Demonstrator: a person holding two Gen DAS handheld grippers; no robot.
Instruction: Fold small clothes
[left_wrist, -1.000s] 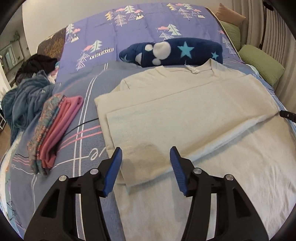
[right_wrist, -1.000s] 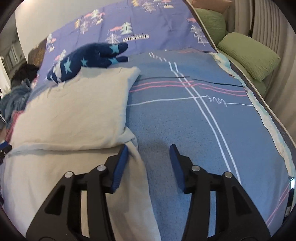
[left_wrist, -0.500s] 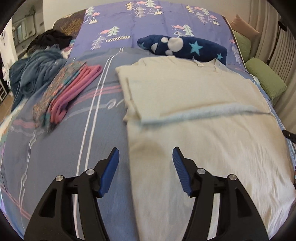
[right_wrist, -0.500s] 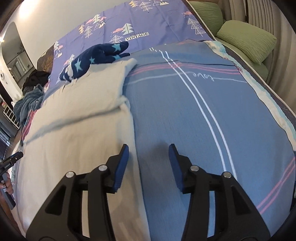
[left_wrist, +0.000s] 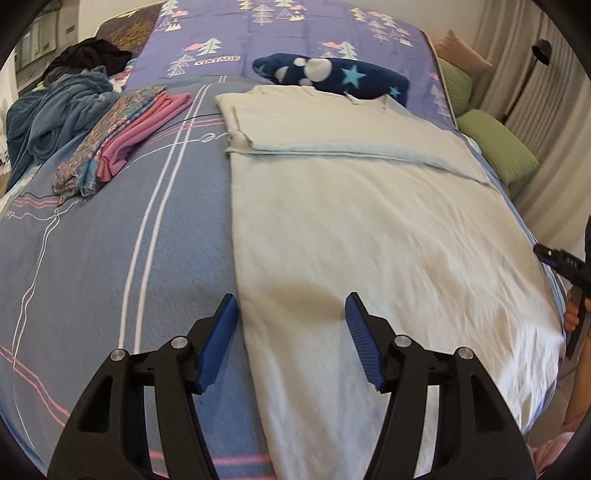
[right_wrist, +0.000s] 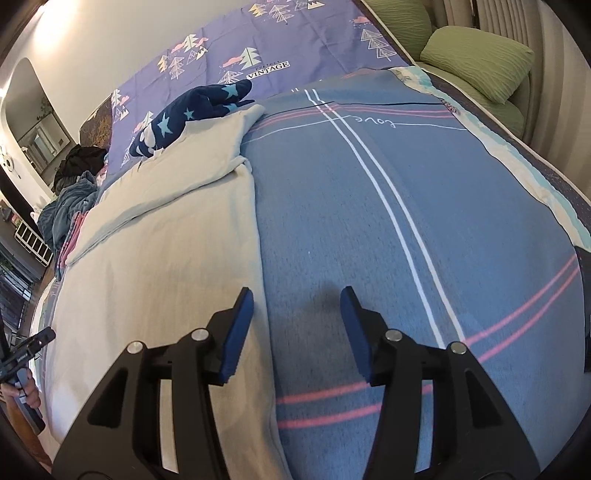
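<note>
Across the bed from its left side, I see a crumpled blue blanket (left_wrist: 48, 122) with a dark heap of clothes (left_wrist: 88, 59) behind it, then a folded stack of a patterned cloth and a pink one (left_wrist: 122, 140) lying on the blue striped bedspread (left_wrist: 110, 258). Next comes the cream shirt (left_wrist: 369, 229), spread flat along the bed, its far part folded over on itself, and its collar end touching a navy plush with stars (left_wrist: 340, 75). My left gripper (left_wrist: 291, 325) hovers over the shirt's left edge: its jaws have just been opening and stand moderately wide, the left pad over bedspread, the right over cloth, nothing pinched between them. At the right rim of that view I catch the other tool and the hand that holds it. My right gripper (right_wrist: 295, 328) hangs at the shirt's right edge (right_wrist: 166, 277); its jaws have just been opening too, moderately apart, the left pad above the cream hem, the right above bare bedspread, gripping nothing. Green pillows (right_wrist: 476, 62) sit beyond the bed's right side.
</note>
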